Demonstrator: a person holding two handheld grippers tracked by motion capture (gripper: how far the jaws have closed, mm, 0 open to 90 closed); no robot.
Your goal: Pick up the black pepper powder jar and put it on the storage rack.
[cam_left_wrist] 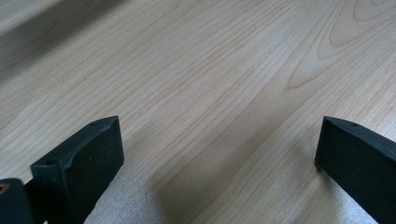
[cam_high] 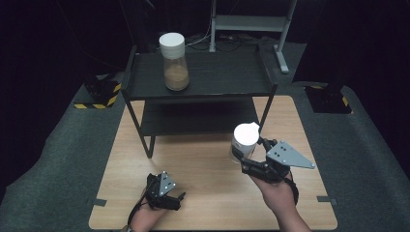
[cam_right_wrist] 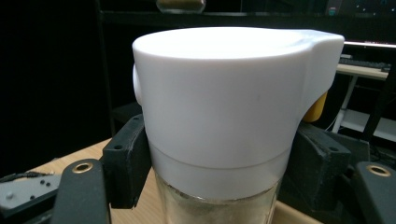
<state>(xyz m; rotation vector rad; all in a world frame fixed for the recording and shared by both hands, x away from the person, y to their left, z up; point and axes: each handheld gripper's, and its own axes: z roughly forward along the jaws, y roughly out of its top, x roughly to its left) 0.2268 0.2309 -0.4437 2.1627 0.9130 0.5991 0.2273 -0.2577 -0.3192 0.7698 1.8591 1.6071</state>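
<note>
Right gripper point(cam_high: 245, 155): held above the right side of the tabletop point(cam_high: 203, 159), its fingers point(cam_right_wrist: 125, 165) clamped on either side of a jar point(cam_high: 243, 142), just under the jar's white cap.
Jar in hand: glass, upright, with a wide white lid that has a spout-like bulge on one side; something pale and grainy shows inside the glass in the right gripper view. It sits in front of the shelf's right leg in the high view.
Left gripper point(cam_high: 175, 199): low near the front left edge of the tabletop, fingers point(cam_left_wrist: 79, 163) apart with bare wood between them.
Shelf point(cam_high: 203, 77): a dark two-level rack at the far side of the tabletop.
Second jar point(cam_high: 174, 62): stands upright on the shelf's top level, toward the left, white lid on, brown powder filling its lower part.
</note>
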